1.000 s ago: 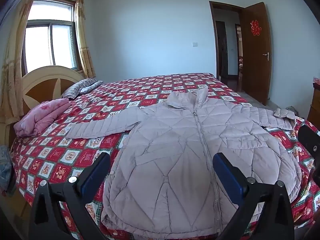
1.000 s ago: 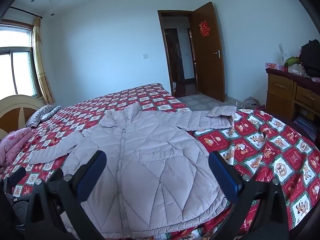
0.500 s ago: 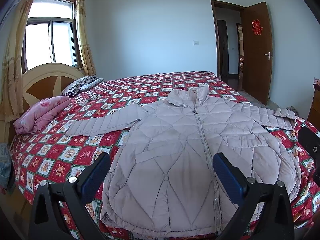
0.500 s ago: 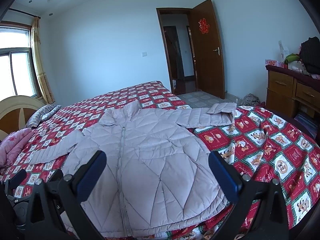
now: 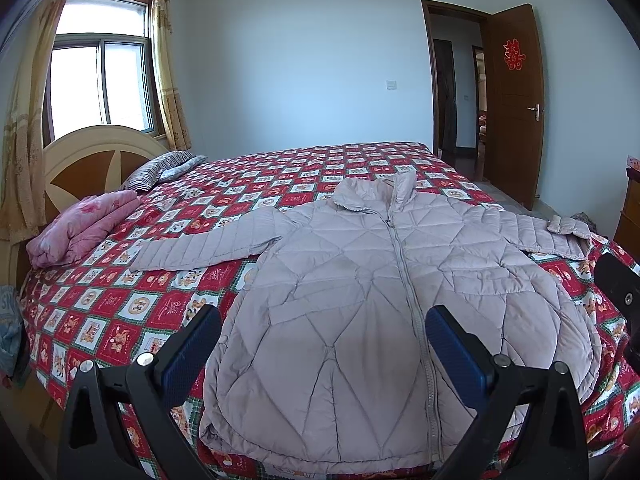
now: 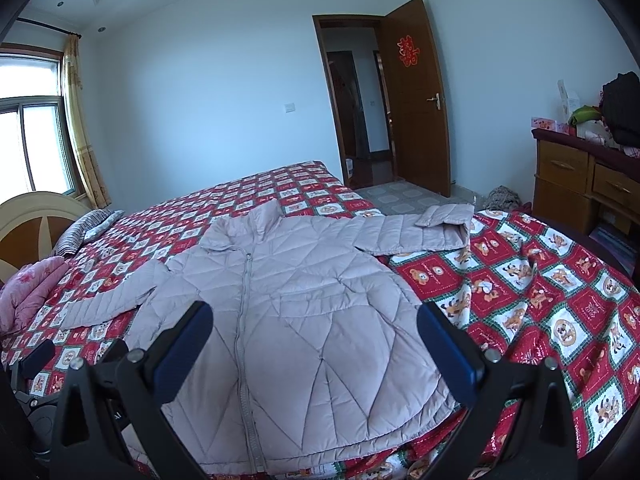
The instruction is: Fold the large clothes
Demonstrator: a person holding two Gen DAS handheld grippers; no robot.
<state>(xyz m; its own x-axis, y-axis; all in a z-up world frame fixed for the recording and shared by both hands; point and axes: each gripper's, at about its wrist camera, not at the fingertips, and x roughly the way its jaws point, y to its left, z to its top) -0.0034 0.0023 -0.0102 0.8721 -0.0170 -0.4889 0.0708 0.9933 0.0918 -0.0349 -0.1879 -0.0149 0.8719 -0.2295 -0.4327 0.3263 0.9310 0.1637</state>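
A pale pink quilted puffer jacket [image 5: 360,300] lies flat, front up and zipped, on the red patterned bedspread [image 5: 120,312]. It also shows in the right wrist view [image 6: 304,312]. Both sleeves are spread out sideways; the right sleeve's cuff [image 6: 444,216] is folded over. My left gripper [image 5: 323,354] is open and empty, held above the jacket's hem. My right gripper [image 6: 314,350] is open and empty, also above the lower jacket. The left gripper's body shows at the right wrist view's lower left [image 6: 36,364].
A folded pink quilt [image 5: 80,228] and a striped pillow [image 5: 160,164] lie by the headboard [image 5: 80,160]. A wooden dresser [image 6: 580,184] with clutter stands at the right. An open door [image 6: 416,100] is beyond the bed. A window [image 5: 100,84] is at the left.
Both grippers have risen and tilted slightly, so the jacket sits a little lower in both views. The jacket has not moved. Both grippers stay open.
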